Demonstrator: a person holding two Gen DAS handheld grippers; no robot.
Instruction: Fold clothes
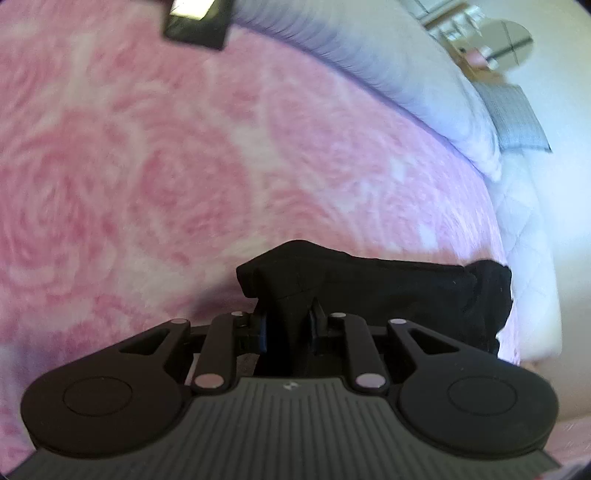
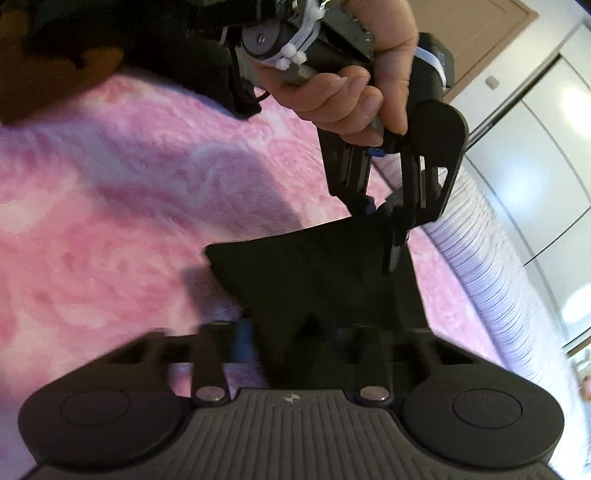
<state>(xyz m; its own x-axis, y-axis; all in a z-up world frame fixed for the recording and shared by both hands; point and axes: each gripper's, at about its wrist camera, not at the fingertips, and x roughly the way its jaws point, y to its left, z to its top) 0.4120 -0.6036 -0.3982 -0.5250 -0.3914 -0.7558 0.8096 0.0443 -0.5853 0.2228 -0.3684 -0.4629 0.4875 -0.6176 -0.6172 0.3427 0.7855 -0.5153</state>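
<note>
A black garment (image 1: 388, 284) hangs stretched above a pink rose-patterned blanket (image 1: 147, 166). My left gripper (image 1: 288, 325) is shut on one edge of it, the cloth bunched between the blue-padded fingers. In the right wrist view my right gripper (image 2: 291, 332) is shut on another edge of the same black garment (image 2: 314, 269). The left gripper (image 2: 388, 221) shows there too, held by a hand (image 2: 354, 85), pinching the cloth's far corner. The cloth spans tautly between the two grippers.
A white pillow (image 1: 406, 81) and a white quilted bed edge (image 1: 528, 240) lie to the right. A dark object (image 1: 195, 26) sits at the blanket's far side. White cabinet doors (image 2: 535, 166) stand beyond the bed.
</note>
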